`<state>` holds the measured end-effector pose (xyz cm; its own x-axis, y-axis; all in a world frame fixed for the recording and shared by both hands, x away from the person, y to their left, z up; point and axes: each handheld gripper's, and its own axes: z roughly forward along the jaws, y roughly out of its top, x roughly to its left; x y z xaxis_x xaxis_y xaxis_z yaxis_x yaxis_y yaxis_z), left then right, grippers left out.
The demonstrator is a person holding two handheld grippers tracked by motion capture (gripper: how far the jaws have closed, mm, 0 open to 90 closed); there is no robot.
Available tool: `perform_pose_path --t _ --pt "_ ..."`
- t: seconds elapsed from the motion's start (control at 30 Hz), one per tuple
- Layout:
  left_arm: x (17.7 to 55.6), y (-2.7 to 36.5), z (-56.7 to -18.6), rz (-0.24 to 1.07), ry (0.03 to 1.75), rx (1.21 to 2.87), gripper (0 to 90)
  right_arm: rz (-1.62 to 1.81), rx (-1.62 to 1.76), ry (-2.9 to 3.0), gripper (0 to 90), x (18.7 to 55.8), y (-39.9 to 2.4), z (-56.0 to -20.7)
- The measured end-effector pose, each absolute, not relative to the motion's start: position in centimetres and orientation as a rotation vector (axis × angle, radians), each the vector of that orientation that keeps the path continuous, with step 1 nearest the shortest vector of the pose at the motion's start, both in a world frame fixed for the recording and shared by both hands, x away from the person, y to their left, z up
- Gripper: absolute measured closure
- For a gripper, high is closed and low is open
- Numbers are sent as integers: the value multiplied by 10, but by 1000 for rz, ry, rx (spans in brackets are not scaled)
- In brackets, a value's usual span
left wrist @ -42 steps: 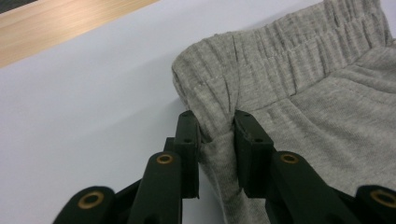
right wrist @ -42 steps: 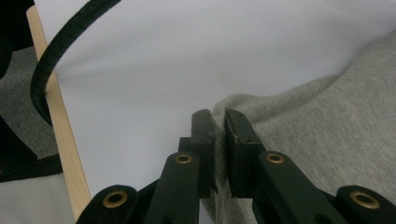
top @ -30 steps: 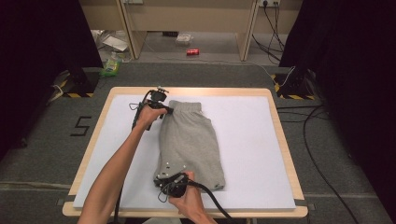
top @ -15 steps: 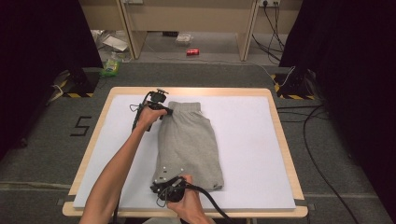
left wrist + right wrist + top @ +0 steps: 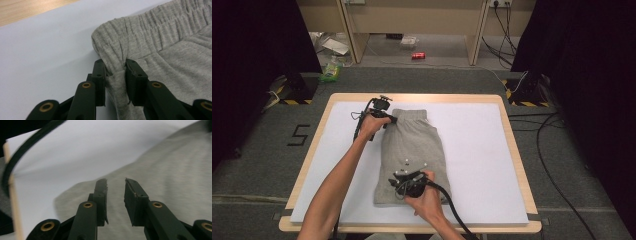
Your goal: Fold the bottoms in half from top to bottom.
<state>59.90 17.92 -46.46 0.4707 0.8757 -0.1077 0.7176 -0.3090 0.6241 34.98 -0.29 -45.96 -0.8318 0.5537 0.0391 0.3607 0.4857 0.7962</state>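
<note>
Grey shorts (image 5: 413, 157) lie folded lengthwise near the middle of the worktop (image 5: 472, 145), on its white cover, with the elastic waistband (image 5: 155, 30) at the far end and the hems towards you. Your left hand-held gripper (image 5: 115, 75) sits at the waistband's left corner, its jaws closed down on a pinched fold of the grey cloth, which bunches up between the two black pads. Your right hand-held gripper (image 5: 115, 192) is over the near end of the shorts, just above the hem, with its jaws parted by a narrow gap and nothing between them; the fabric shows beneath them, blurred. In the high view your left hand (image 5: 373, 125) reaches far forward while your right hand (image 5: 427, 197) stays close to the worktop's near edge.
</note>
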Motion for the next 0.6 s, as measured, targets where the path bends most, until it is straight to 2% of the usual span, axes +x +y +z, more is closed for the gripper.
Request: perform_pose_path --t 0.1,0.33,0.6 --pt "599 179 -465 334 1318 2102 706 1251 825 2474 700 366 -13 -455" --pt "599 180 -466 328 1321 2091 705 1193 946 2383 602 415 -33 -444" --pt "599 181 -467 323 1321 2085 703 1134 1050 2301 567 460 -47 -438"
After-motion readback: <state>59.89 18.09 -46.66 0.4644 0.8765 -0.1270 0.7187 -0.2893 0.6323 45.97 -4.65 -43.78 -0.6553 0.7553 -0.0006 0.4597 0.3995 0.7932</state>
